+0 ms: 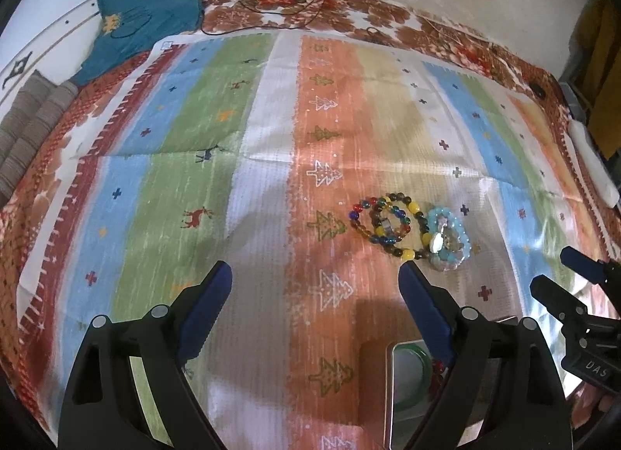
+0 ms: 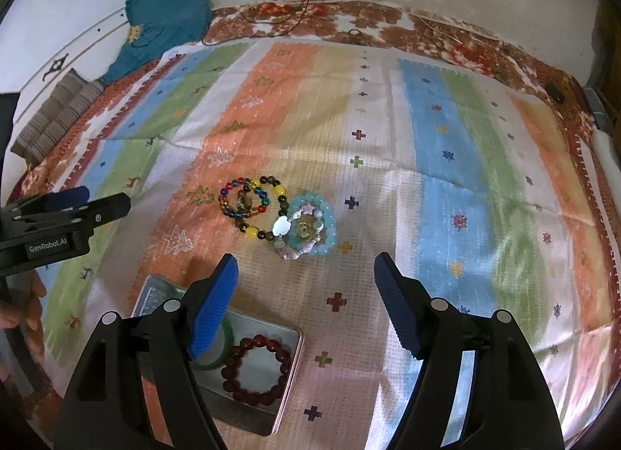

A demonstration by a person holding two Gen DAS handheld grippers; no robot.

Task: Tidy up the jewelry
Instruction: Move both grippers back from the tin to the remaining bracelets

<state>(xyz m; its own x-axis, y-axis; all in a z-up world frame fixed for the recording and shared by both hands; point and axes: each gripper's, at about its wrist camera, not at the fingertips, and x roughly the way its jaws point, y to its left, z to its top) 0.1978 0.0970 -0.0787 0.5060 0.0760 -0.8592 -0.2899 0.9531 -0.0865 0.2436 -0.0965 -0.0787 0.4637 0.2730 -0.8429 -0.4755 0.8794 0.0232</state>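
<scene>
A heap of bead bracelets lies on the striped cloth: a multicolour one [image 2: 224, 194] [image 1: 355, 214], a brown-and-yellow one [image 2: 280, 190] [image 1: 413, 206] and a light blue one [image 2: 330, 225] [image 1: 464, 233] with pale pink beads and charms inside. An open metal tin [image 2: 155, 295] [image 1: 392, 372] holds a green bangle [image 2: 229, 333] and a dark red bead bracelet [image 2: 256, 369]. My right gripper [image 2: 307, 259] hovers open just short of the heap, beside the tin. My left gripper [image 1: 315, 269] is open over bare cloth, left of the heap.
The striped cloth [image 2: 446, 163] covers a floral bedspread [image 2: 361, 15]. A teal garment [image 2: 167, 19] and a folded brown cloth [image 2: 54, 120] lie at the far left. Cables [image 2: 306, 0] trail along the back wall. A hand [image 2: 27, 314] holds the left gripper [image 2: 104, 197].
</scene>
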